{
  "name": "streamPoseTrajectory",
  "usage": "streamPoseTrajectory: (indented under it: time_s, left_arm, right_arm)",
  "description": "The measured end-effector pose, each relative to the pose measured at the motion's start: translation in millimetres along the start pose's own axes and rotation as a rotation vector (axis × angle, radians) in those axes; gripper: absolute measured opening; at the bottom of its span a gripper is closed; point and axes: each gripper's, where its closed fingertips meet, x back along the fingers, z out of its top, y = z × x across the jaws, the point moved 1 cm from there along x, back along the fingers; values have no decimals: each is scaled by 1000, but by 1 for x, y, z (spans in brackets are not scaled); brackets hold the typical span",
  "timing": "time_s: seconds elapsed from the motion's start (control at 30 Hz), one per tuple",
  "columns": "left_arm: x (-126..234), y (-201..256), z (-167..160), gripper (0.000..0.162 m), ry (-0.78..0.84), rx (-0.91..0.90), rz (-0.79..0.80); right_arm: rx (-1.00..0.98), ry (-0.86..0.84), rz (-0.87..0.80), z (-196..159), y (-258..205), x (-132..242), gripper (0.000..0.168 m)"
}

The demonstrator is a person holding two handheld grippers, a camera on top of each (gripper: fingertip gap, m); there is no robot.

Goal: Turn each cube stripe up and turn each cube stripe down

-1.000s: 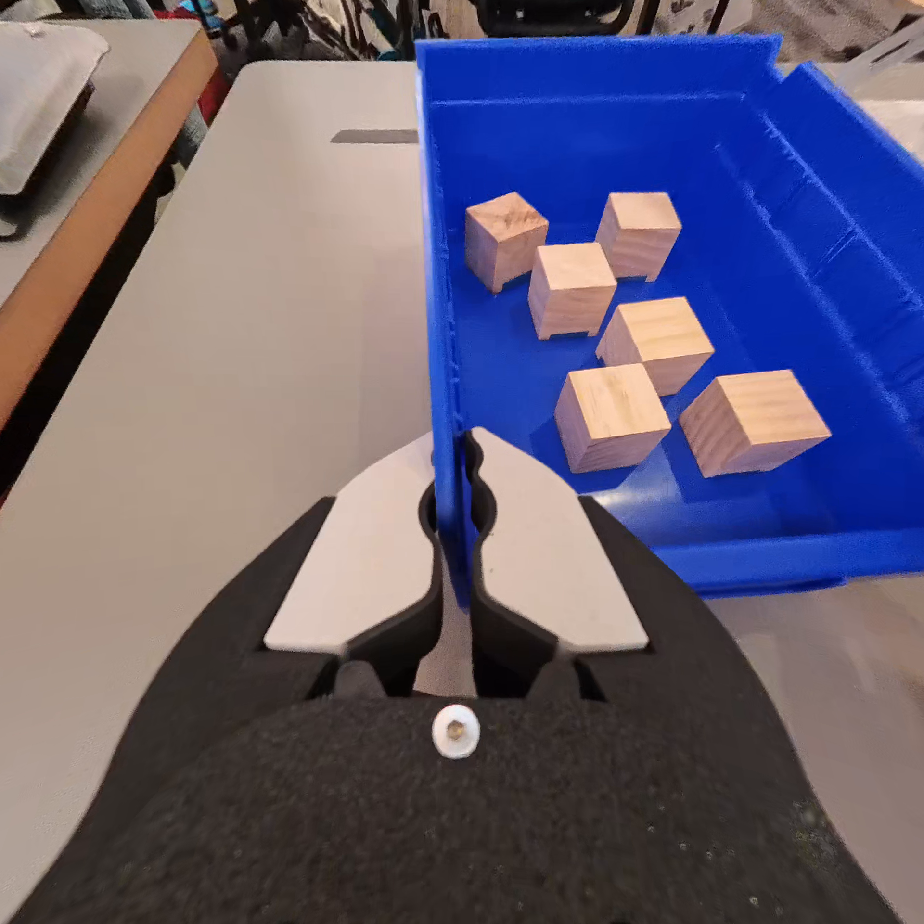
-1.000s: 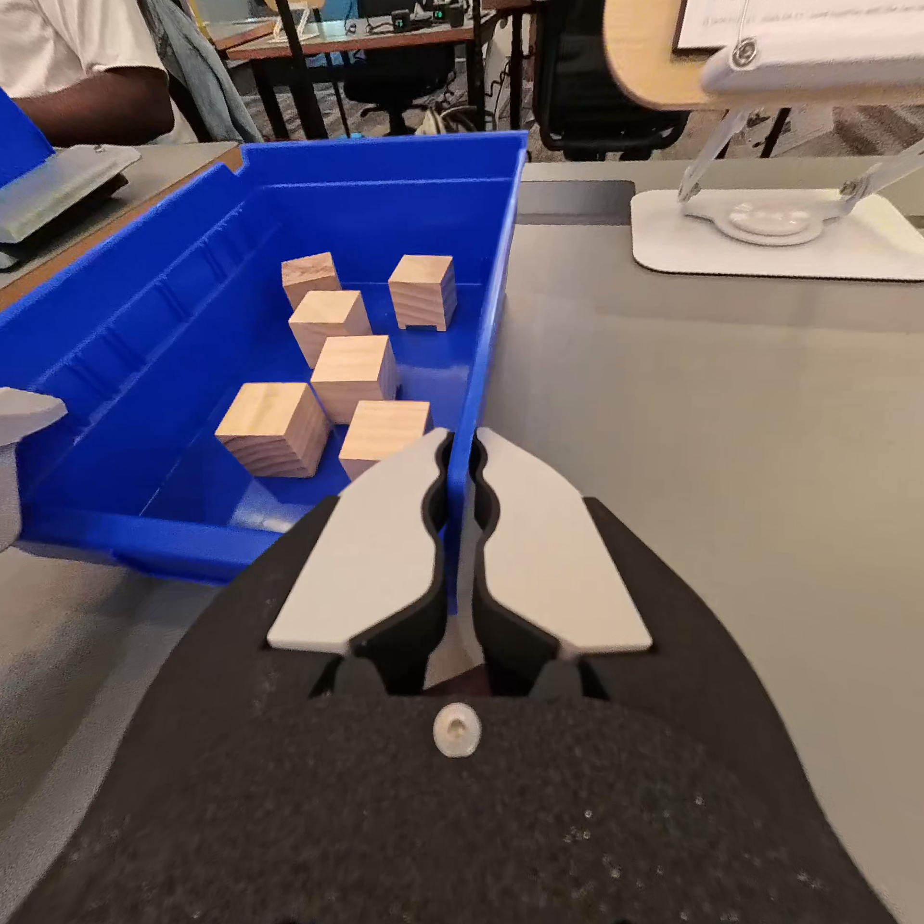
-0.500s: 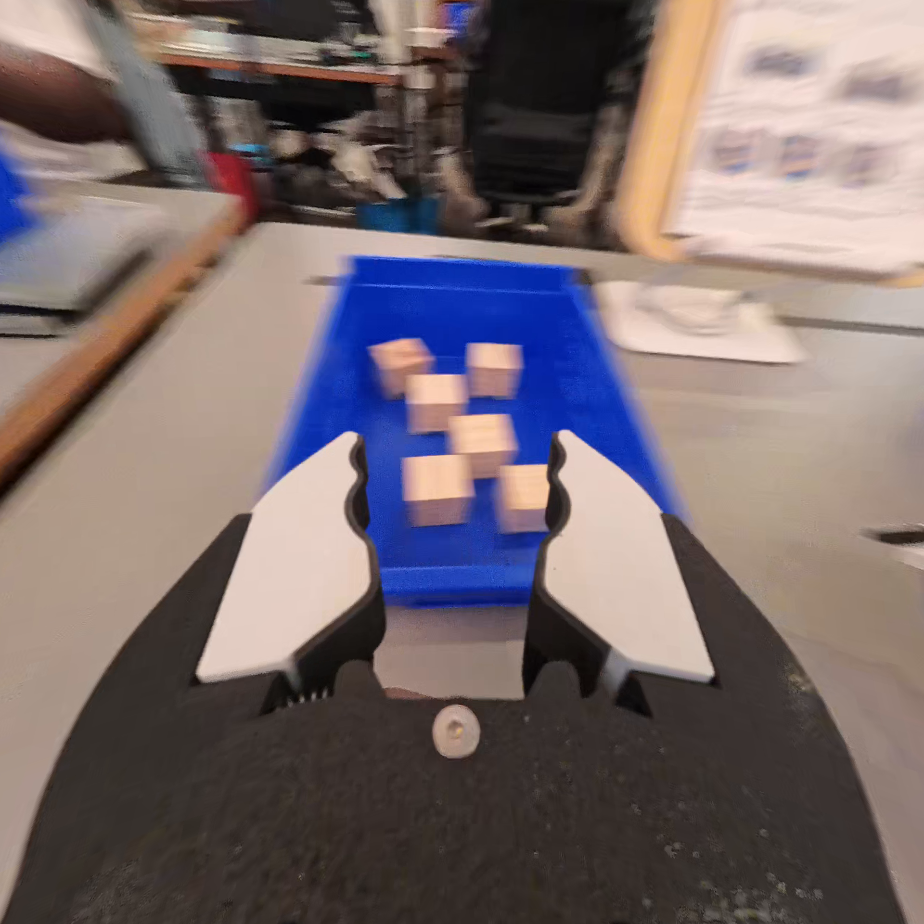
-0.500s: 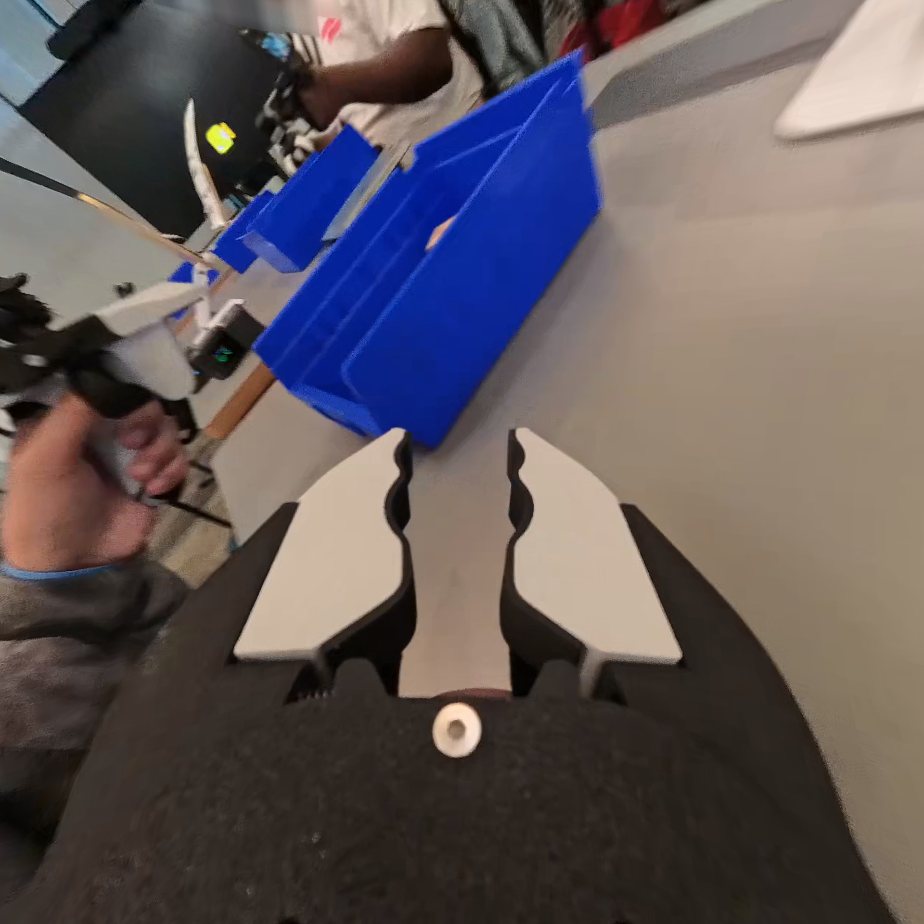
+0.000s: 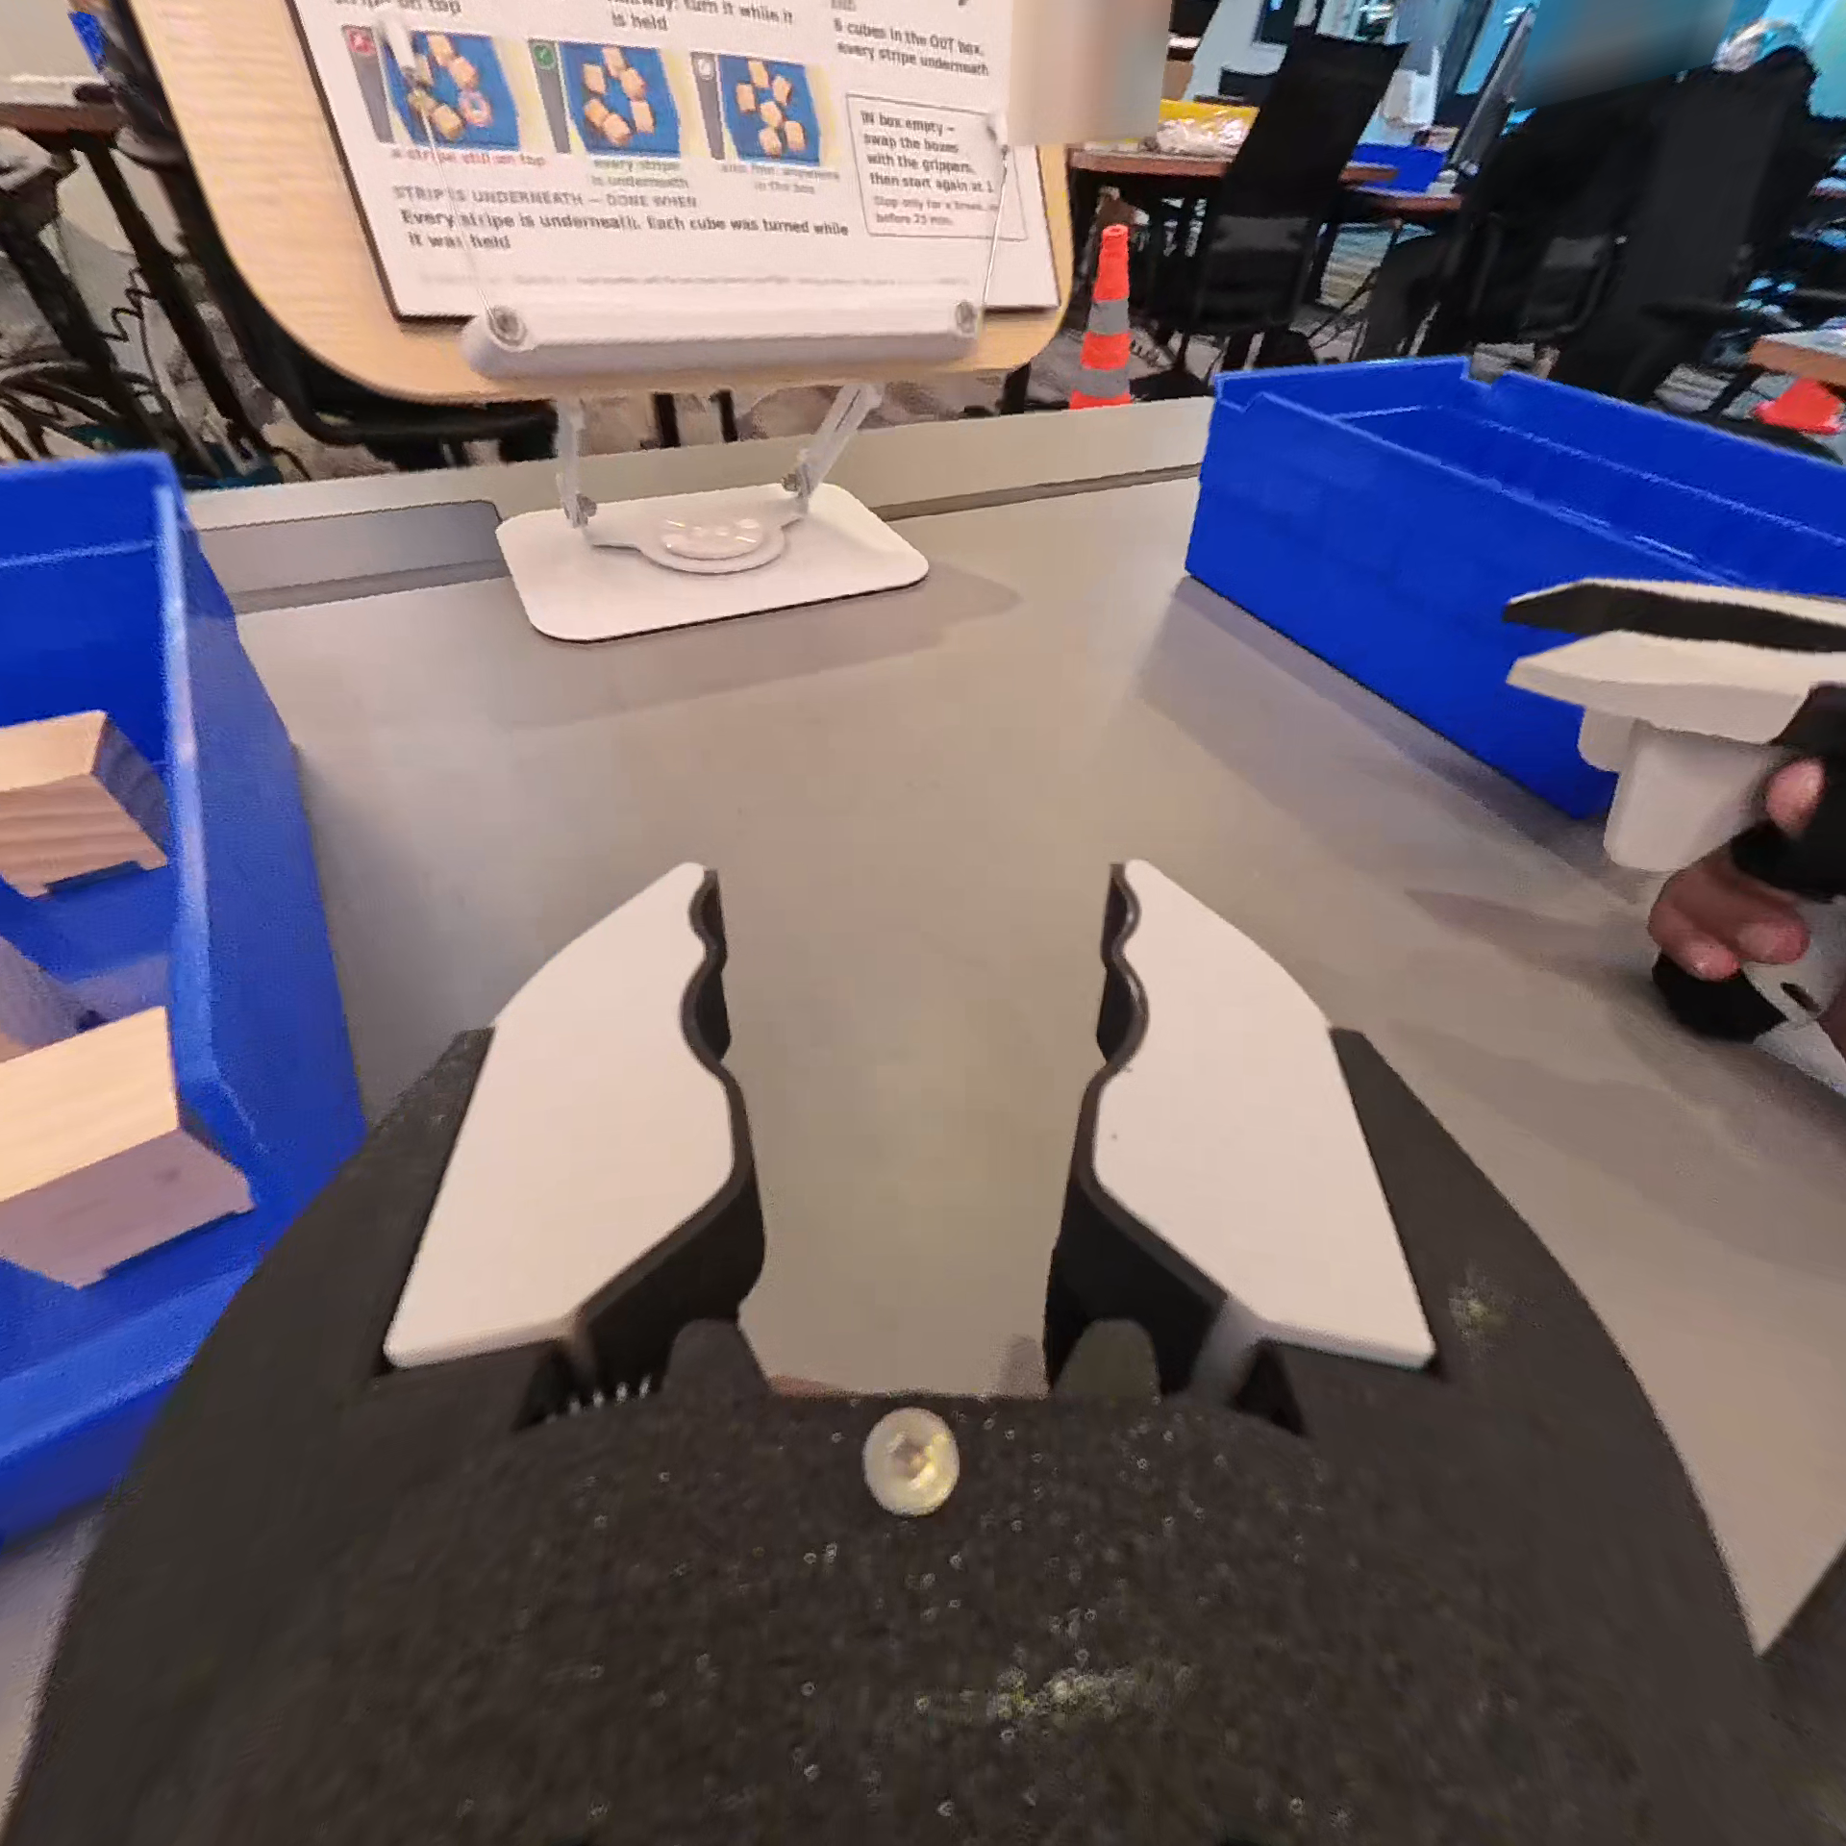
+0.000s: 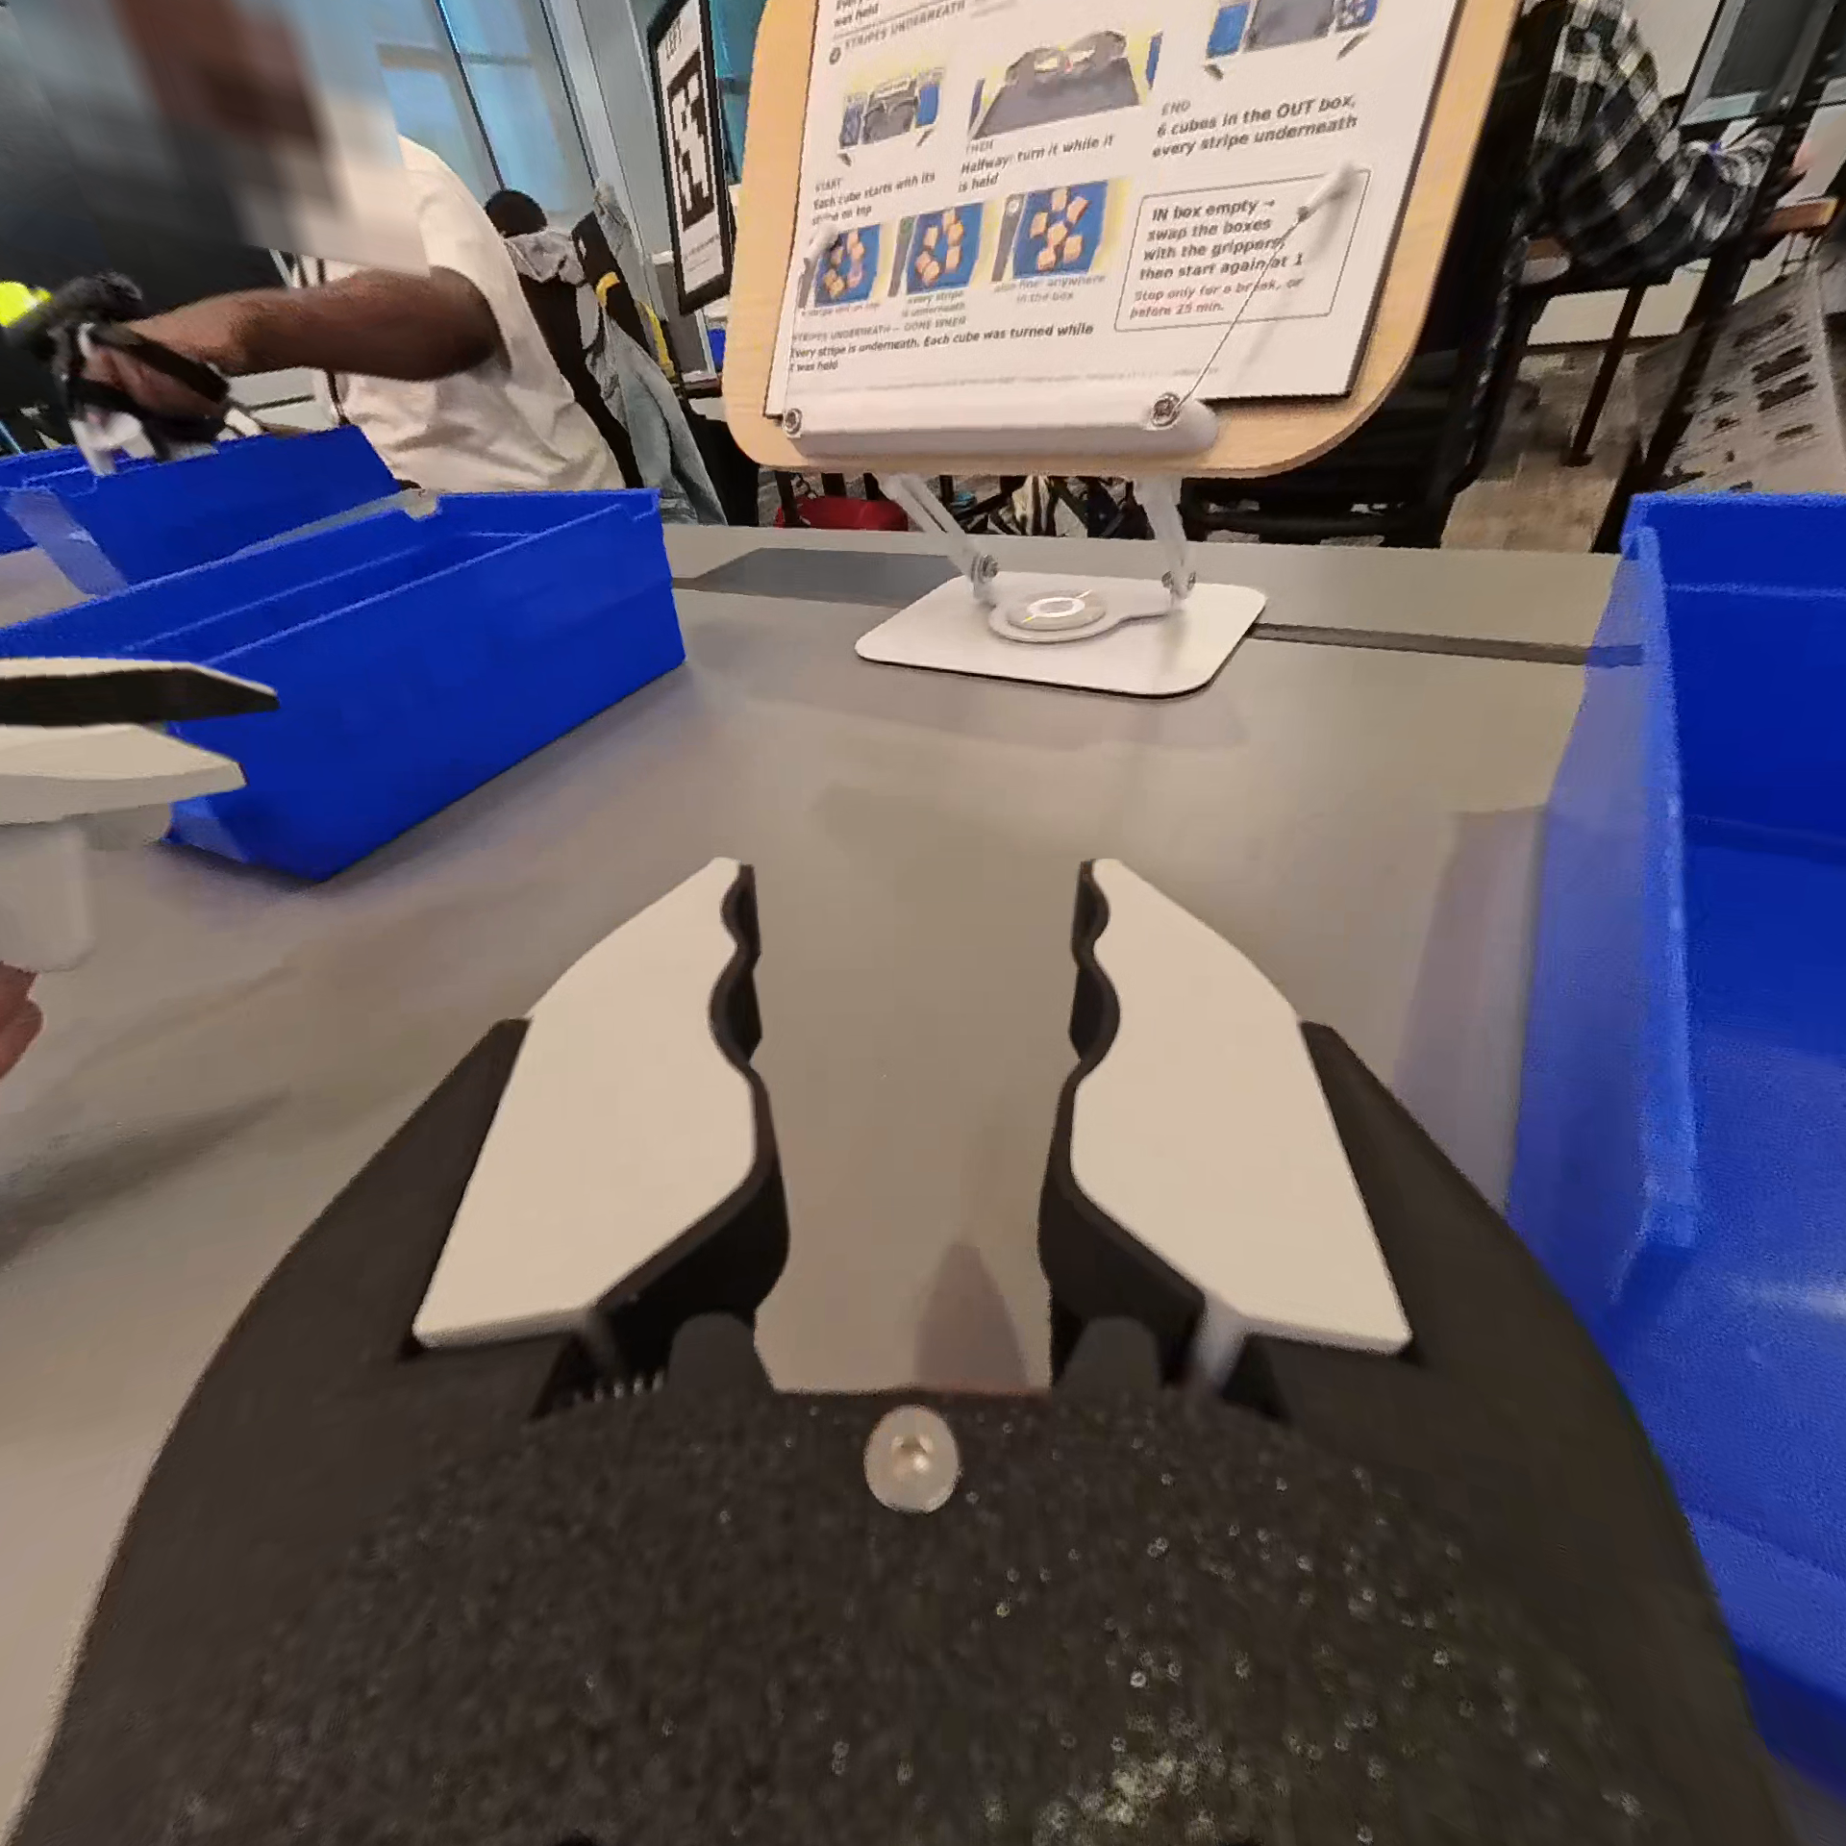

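Note:
My left gripper (image 5: 909,869) is open and holds nothing, low over the grey table (image 5: 899,759). At its left stands a blue bin (image 5: 230,899) holding plain wooden cubes; two show, one farther (image 5: 60,799) and one nearer (image 5: 90,1129), with no stripe showing. My right gripper (image 6: 914,864) is also open and holds nothing, over the table between that bin (image 6: 450,699) and a second blue bin (image 6: 1648,999). No cube shows in the second bin (image 5: 1398,559). Each gripper shows at the edge of the other's view: the right one (image 5: 1528,644), the left one (image 6: 250,739).
An instruction board on a white stand (image 5: 709,569) sits at the table's back centre, also in the right wrist view (image 6: 1059,639). A hand (image 5: 1728,919) holds the right gripper. A person works at more blue bins (image 6: 200,489) behind on the left. An orange cone (image 5: 1104,330) stands beyond the table.
Both grippers were shut on the side walls of the cube bin. They let go, opened and swung to face the board, over the table between the two bins.

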Motion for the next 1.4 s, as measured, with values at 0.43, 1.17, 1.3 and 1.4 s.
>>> streamPoseTrajectory:
  time_s: [0.43,1.17,1.3,1.4]
  left_arm:
    - [-3,-4,-24,78,-61,48,-37]
    - [64,-194,19,63,-647,242,340]
    - [45,-241,-25,65,-922,332,388]
    - [38,-258,-43,64,-1021,318,436]
  right_arm:
    - [104,-8,-35,-3,-3,-8,56]
    - [37,-10,-25,-4,3,-8,54]
    - [28,-11,-20,-5,3,-8,53]
    - [17,-19,-13,-5,3,-8,53]
